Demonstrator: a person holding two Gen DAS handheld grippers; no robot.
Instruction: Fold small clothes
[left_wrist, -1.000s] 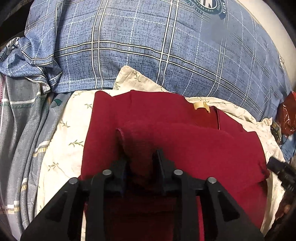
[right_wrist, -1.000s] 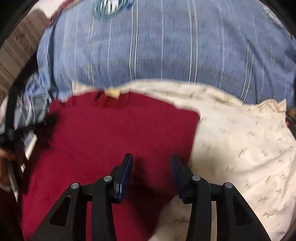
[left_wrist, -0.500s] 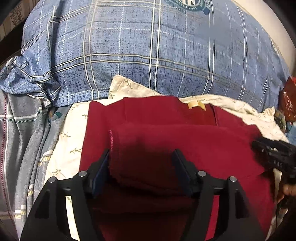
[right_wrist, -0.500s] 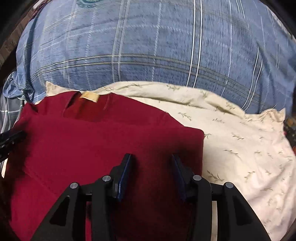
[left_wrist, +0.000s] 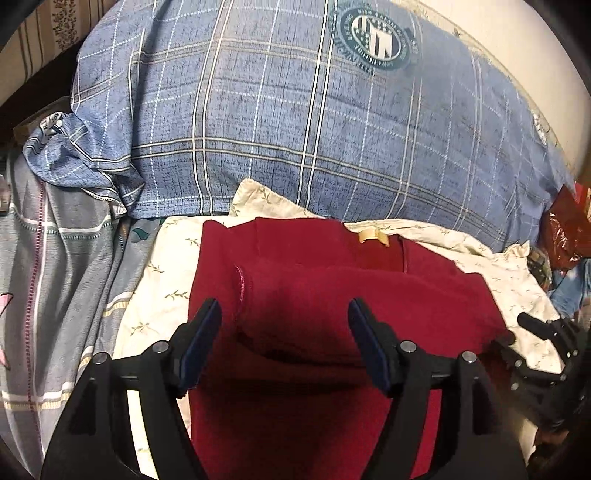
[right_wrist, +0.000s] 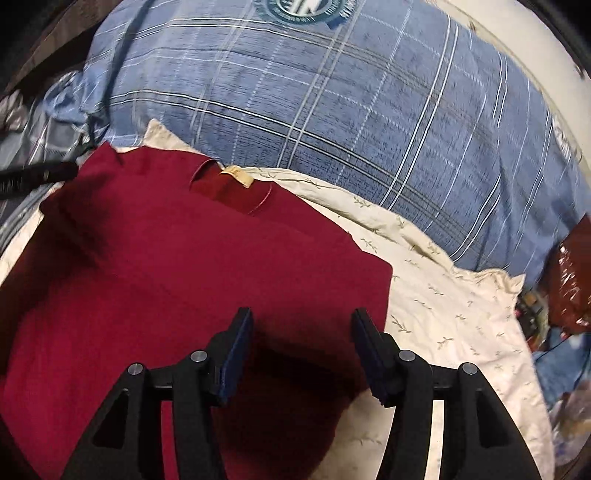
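Lying on cream sheet (right_wrist: 443, 302): red top (right_wrist: 177, 280)

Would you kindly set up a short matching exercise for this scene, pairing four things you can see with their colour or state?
Things:
1. red garment
2. pillow
3. neck label
4. left tool

Descriptions:
A. blue plaid with a round emblem
B. open, holding nothing, above the cloth
C. dark red, its lower part folded up over itself
D. small and tan, at the collar

Pairs: 1-C, 2-A, 3-D, 4-B
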